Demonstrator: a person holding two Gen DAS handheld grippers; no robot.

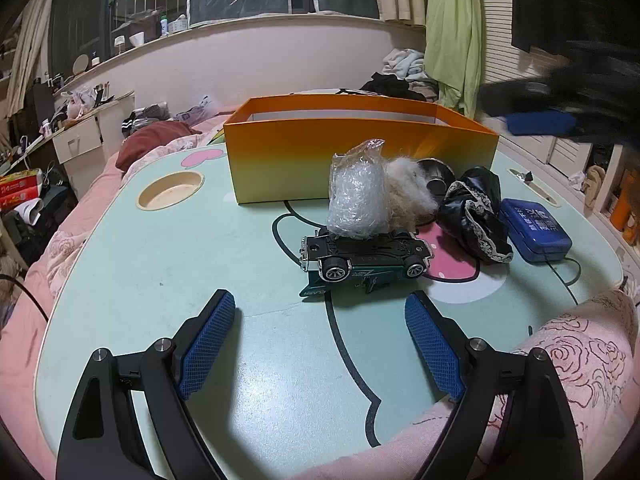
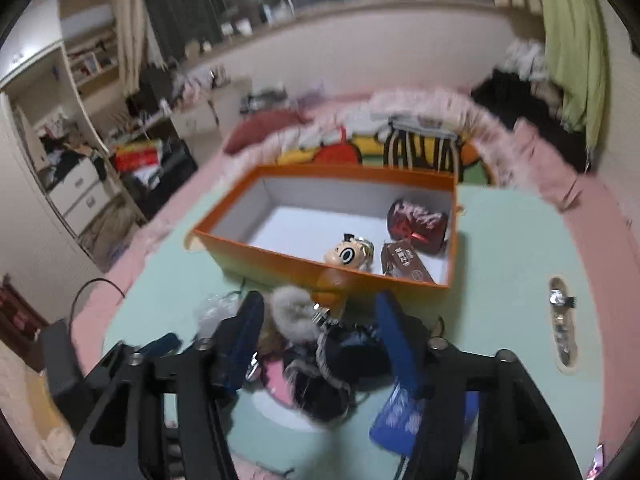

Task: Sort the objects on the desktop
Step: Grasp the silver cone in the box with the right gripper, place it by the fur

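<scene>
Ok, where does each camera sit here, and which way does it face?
Left wrist: low over the table, facing the toy car and the box's outer wall; its open left gripper and a floral sleeve show.
Right wrist: higher, blurred, looking down into the box; the right gripper shows, nothing between its pads.
Shared: box, table, the black lace cloth, the fur tuft, the blue case.

Left tool (image 1: 320, 340), right tool (image 2: 320, 340): black curved arms, silver screws, blue cross-hatched pads (image 1: 208, 344).
</scene>
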